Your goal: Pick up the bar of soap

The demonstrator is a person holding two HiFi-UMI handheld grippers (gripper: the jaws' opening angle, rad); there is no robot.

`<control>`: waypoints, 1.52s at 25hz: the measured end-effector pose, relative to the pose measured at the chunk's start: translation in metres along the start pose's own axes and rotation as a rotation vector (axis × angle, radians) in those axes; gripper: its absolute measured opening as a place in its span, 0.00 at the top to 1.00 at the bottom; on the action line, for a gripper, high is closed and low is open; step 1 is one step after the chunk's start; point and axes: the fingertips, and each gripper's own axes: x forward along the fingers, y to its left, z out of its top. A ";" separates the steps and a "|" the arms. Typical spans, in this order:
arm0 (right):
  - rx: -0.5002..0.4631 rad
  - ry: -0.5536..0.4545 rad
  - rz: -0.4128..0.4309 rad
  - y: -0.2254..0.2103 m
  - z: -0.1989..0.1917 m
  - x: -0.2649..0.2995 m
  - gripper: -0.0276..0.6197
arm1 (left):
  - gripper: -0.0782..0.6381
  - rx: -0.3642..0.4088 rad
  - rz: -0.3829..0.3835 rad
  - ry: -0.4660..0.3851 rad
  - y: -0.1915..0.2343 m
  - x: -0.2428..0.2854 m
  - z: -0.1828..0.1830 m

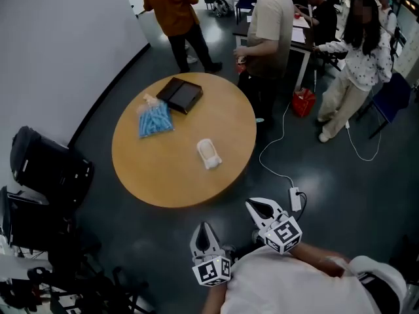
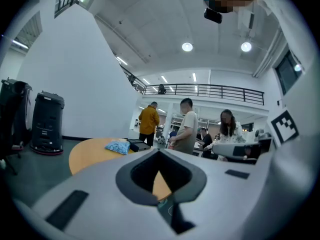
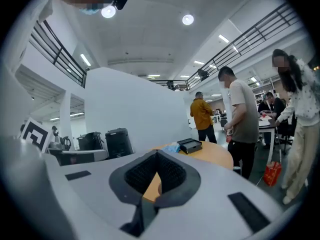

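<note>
A white bar of soap [image 1: 208,154] lies on the round wooden table [image 1: 163,169], right of its middle. Both grippers hang below the table's near edge, over the dark floor and well short of the soap. My left gripper [image 1: 204,229] points up at the table with its jaws together and nothing in them. My right gripper [image 1: 254,206] sits a little to the right, also shut and empty. In the left gripper view the left gripper [image 2: 159,153] has its tips meeting, with the table [image 2: 90,151] beyond. The right gripper [image 3: 156,155] is shut too. The soap does not show in either gripper view.
A black box [image 1: 179,94] and a blue bag [image 1: 154,119] lie on the table's far left part. Several people stand beyond the table. Black cases [image 1: 49,169] stand at the left. A white cable with a power strip [image 1: 295,198] lies on the floor at the right.
</note>
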 end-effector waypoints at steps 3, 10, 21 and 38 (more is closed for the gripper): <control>-0.008 0.006 0.021 -0.003 -0.001 0.000 0.94 | 0.88 -0.009 0.037 -0.004 -0.002 -0.002 -0.002; 0.009 0.052 0.060 -0.019 -0.015 0.027 0.94 | 0.88 -0.007 0.097 0.018 0.006 0.006 -0.009; 0.010 0.085 -0.082 -0.061 -0.020 0.169 0.94 | 0.88 -0.011 0.000 0.028 0.099 0.155 0.013; 0.026 0.270 -0.196 -0.111 -0.051 0.322 0.94 | 0.88 -0.049 -0.184 0.109 0.140 0.285 0.040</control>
